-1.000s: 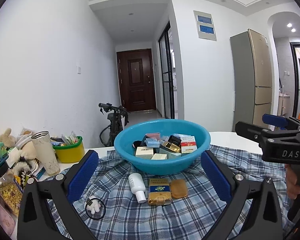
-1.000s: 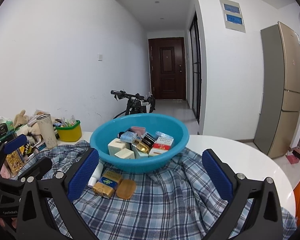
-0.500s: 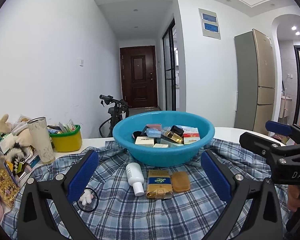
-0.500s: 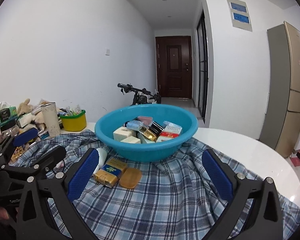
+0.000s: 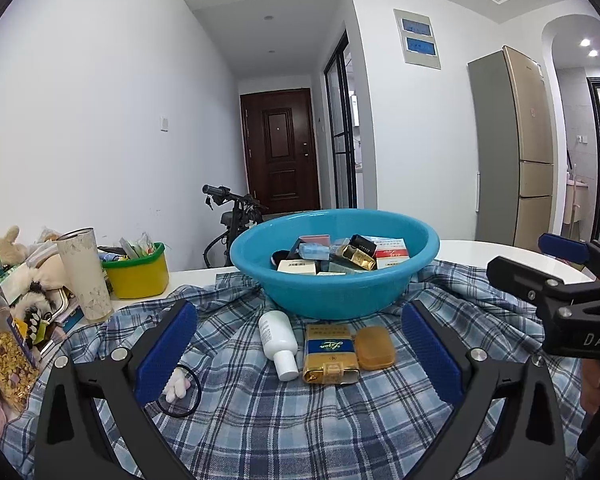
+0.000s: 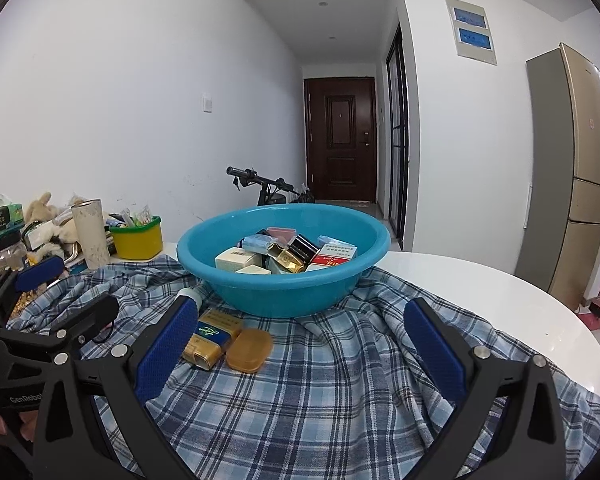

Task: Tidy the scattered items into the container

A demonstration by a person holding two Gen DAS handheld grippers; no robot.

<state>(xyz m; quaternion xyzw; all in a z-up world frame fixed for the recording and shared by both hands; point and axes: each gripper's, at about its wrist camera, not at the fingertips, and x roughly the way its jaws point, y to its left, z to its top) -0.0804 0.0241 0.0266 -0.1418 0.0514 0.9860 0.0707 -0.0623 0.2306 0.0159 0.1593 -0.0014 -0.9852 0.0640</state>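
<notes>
A blue basin (image 5: 332,292) (image 6: 284,292) holding several small boxes stands on a plaid cloth (image 5: 300,420) (image 6: 340,392). In front of it lie a white bottle (image 5: 278,338), a gold and blue packet (image 5: 330,354) (image 6: 212,334) and an amber case (image 5: 375,348) (image 6: 249,350). A black hair tie with a white charm (image 5: 178,390) lies at the left. My left gripper (image 5: 298,354) is open and empty, just short of these items. My right gripper (image 6: 300,350) is open and empty, with the packet by its left finger.
A pale tumbler (image 5: 85,276), a yellow tub (image 5: 140,272) of sachets, plush toys (image 5: 28,276) and a snack jar (image 5: 4,344) crowd the table's left side. The white table edge (image 6: 540,320) curves at the right. A bicycle (image 5: 236,216) stands behind.
Both grippers have lowered and tilted down slightly toward the table, so the basin and loose items sit higher and nearer in view. Nothing was picked up.
</notes>
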